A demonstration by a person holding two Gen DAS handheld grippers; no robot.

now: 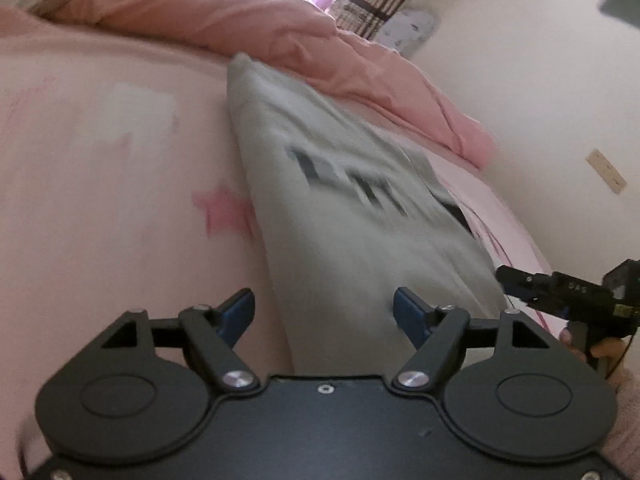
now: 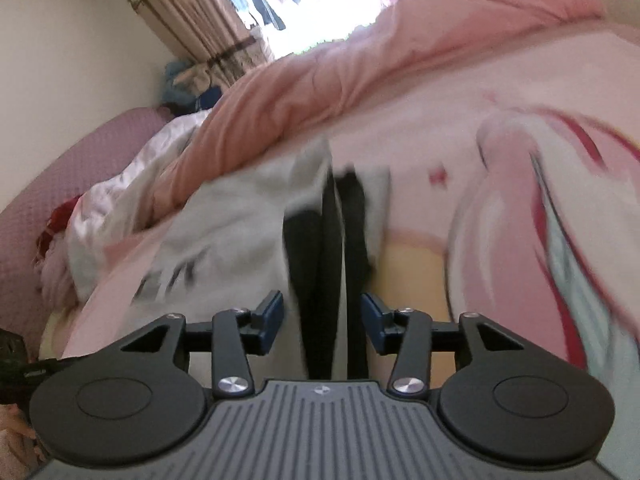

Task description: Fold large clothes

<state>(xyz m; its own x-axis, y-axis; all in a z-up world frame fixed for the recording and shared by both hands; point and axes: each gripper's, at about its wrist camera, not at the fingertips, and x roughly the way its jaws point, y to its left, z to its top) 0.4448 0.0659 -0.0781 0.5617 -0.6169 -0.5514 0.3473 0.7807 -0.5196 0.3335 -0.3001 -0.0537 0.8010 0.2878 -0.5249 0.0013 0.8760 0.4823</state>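
A light grey garment [image 1: 340,208] with dark printed lettering lies on the pink bed sheet [image 1: 100,180]. My left gripper [image 1: 324,312] is open, its blue-padded fingers either side of the garment's near edge. My right gripper [image 2: 322,318] is open too, with a dark strip of the garment [image 2: 332,248] running between its fingers; the grey fabric [image 2: 224,224] spreads to the left. The right gripper also shows in the left wrist view [image 1: 520,284] at the garment's right edge. Both views are motion-blurred.
A bunched salmon-pink duvet [image 1: 248,28] lies along the far side of the bed, also in the right wrist view [image 2: 360,68]. A cream wall [image 1: 540,80] and striped curtains [image 2: 200,12] by a bright window stand behind. White bedding [image 2: 132,168] and a purple headboard [image 2: 40,184] lie at left.
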